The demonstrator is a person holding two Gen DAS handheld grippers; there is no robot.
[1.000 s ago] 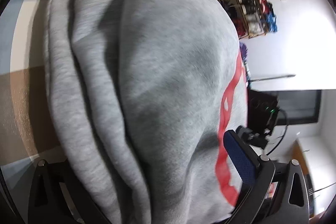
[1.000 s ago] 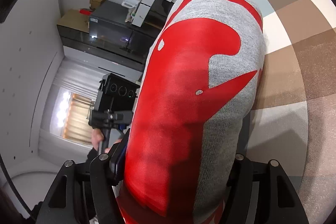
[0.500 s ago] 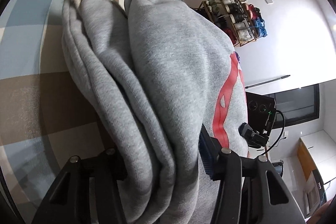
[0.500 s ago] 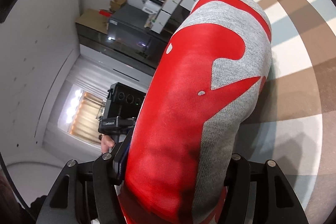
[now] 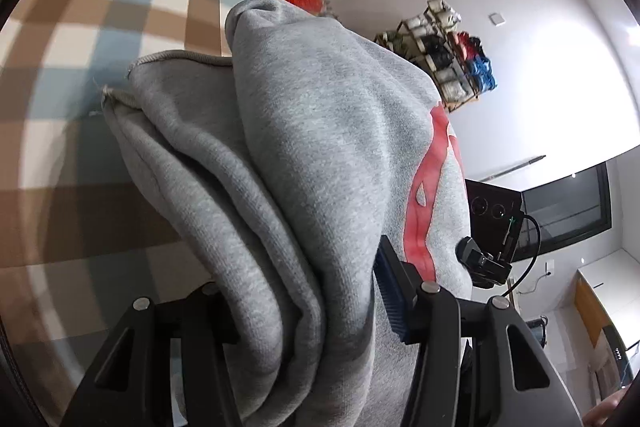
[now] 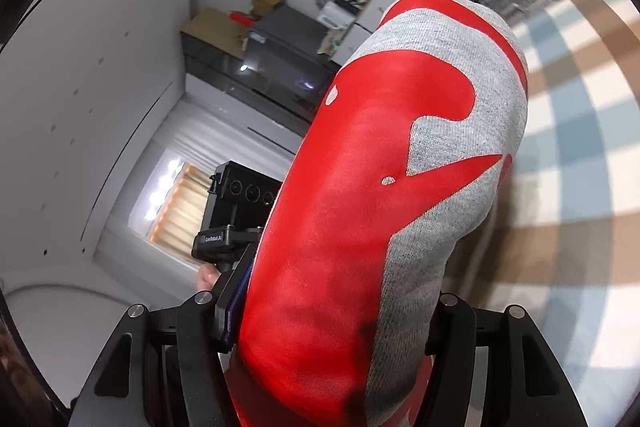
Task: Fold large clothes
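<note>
1. My left gripper (image 5: 304,311) is clamped on a thick bundle of the folded grey fleece sweatshirt with a red printed graphic (image 5: 320,155) — several layers stacked between the jaws, the garment held off the brown, blue and cream checked floor covering (image 5: 80,107).
2. My right gripper (image 6: 332,311) grips the same sweatshirt (image 6: 400,187) at its red-printed side, jaws closed on a fat roll of cloth.
3. Handling, in my judgement: soft, bulky and fairly heavy for cloth; it sags and layers may slip apart, so hold through all layers near the folded edge.
4. Against a second ago: the left jaws have narrowed onto the bundle, and both views show more room and less floor — the garment has been lifted.
</note>
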